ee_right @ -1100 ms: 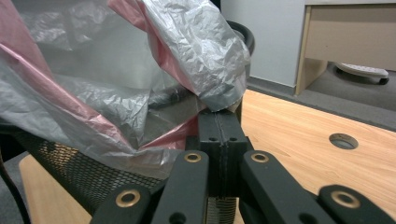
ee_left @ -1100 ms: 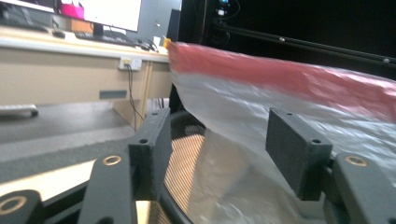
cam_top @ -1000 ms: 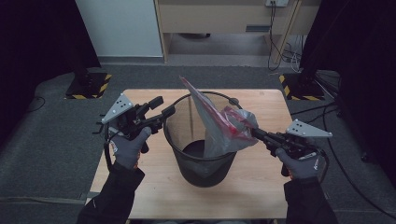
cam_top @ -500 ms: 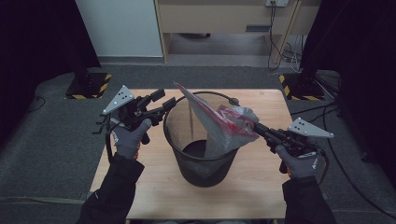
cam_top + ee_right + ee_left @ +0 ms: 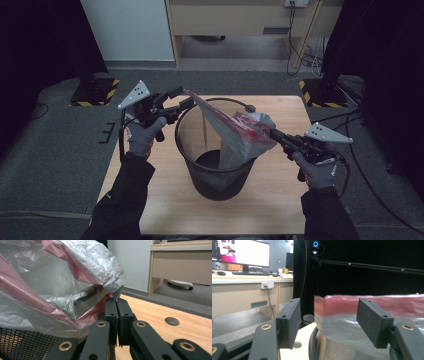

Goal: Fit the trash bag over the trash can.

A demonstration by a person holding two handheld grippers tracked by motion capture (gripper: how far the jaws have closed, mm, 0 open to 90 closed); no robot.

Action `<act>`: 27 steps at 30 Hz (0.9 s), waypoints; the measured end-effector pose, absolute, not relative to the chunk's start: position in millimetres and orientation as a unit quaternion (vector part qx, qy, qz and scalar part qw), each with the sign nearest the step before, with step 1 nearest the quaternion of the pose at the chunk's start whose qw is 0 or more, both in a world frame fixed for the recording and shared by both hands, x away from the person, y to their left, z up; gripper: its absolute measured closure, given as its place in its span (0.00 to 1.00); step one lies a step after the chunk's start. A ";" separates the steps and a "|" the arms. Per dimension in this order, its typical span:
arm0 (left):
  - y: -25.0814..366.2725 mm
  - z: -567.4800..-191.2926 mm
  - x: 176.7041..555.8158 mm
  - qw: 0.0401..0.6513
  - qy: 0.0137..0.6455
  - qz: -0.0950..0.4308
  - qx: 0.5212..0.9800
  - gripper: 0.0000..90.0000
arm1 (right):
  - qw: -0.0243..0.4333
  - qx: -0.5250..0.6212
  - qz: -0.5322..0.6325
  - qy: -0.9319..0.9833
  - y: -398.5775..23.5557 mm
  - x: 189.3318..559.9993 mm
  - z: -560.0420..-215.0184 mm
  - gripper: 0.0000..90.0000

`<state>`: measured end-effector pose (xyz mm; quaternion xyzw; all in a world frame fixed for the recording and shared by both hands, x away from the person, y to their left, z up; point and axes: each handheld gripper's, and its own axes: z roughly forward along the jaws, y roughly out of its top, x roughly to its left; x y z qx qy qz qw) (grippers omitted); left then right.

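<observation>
Left gripper [image 5: 186, 98] raised, jaws spread wide, right gripper [image 5: 272, 133] jaws pressed together, both forearms extended

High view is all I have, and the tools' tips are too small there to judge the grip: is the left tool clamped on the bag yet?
Observer: No. In the left gripper view the left tool stands open, with the red edge of the bag in the gap and seemingly touching neither pad.
Operator: And the right tool?
Observer: In the right gripper view the right tool is shut, pinching the bag film between its pads, just above the mesh bin.
</observation>
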<state>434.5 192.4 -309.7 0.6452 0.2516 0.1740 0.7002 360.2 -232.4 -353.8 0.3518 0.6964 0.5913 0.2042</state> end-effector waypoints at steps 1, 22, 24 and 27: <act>191.5 -310.7 436.6 0.707 0.249 0.165 0.641 0.41 | 0.204 0.351 0.591 0.697 -232.4 360.7 -353.8 0.98; 207.3 -297.9 389.7 0.684 0.217 0.186 0.671 1.00 | 0.206 0.357 0.606 0.680 -238.6 356.0 -349.3 1.00; 210.1 -298.3 388.1 0.679 0.217 0.197 0.674 1.00 | 0.206 0.357 0.609 0.678 -239.4 355.9 -348.7 1.00; 212.0 -303.4 397.1 0.689 0.233 0.191 0.659 0.84 | 0.205 0.358 0.609 0.678 -237.6 356.3 -349.3 1.00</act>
